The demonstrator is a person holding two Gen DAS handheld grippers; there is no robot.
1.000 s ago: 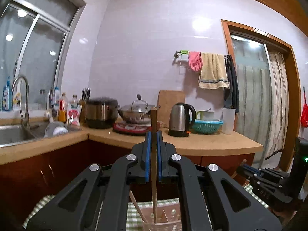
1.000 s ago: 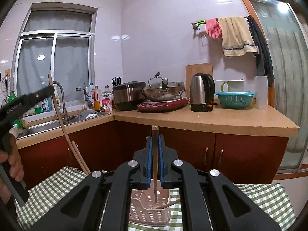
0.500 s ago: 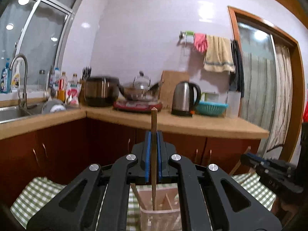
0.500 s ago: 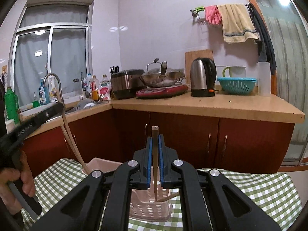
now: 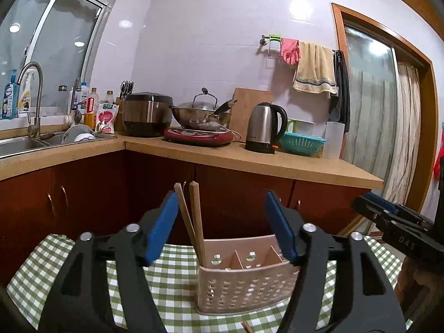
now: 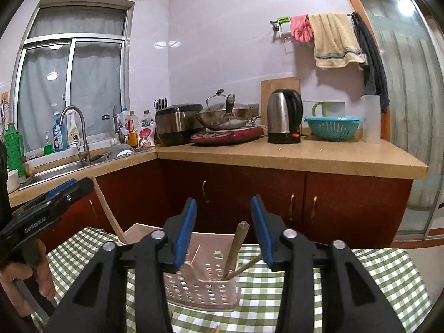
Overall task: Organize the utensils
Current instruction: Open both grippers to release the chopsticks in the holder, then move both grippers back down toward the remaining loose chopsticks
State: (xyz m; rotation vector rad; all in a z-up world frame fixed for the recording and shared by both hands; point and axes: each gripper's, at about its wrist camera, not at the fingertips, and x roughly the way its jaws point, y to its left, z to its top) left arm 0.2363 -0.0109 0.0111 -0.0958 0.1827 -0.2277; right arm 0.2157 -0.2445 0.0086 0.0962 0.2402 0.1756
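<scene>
A pink perforated utensil caddy [image 5: 244,285] [image 6: 199,283] stands on the green checked tablecloth. In the left wrist view two wooden chopsticks [image 5: 194,216] stand tilted in its left compartment, between the spread jaws of my left gripper [image 5: 224,222], which are opening; no pad touches them. In the right wrist view a brown chopstick [image 6: 236,247] leans in the caddy's right end between the jaws of my right gripper [image 6: 224,230], which are opening too and clear of it. The other gripper shows at the edge of each view, the left gripper [image 6: 47,211] and the right gripper [image 5: 396,227].
A hand [image 6: 30,272] holds the left gripper's handle. Behind the table run red-brown cabinets [image 6: 277,199] under a countertop with a kettle [image 6: 283,119], wok [image 6: 224,116], rice cooker [image 5: 147,113] and sink [image 5: 25,141]. A loose chopstick tip [image 5: 247,326] lies on the cloth near the caddy.
Both grippers were shut on upright chopsticks; now both have opened and the chopsticks stand free in the caddy. The left gripper has come down toward the caddy.
</scene>
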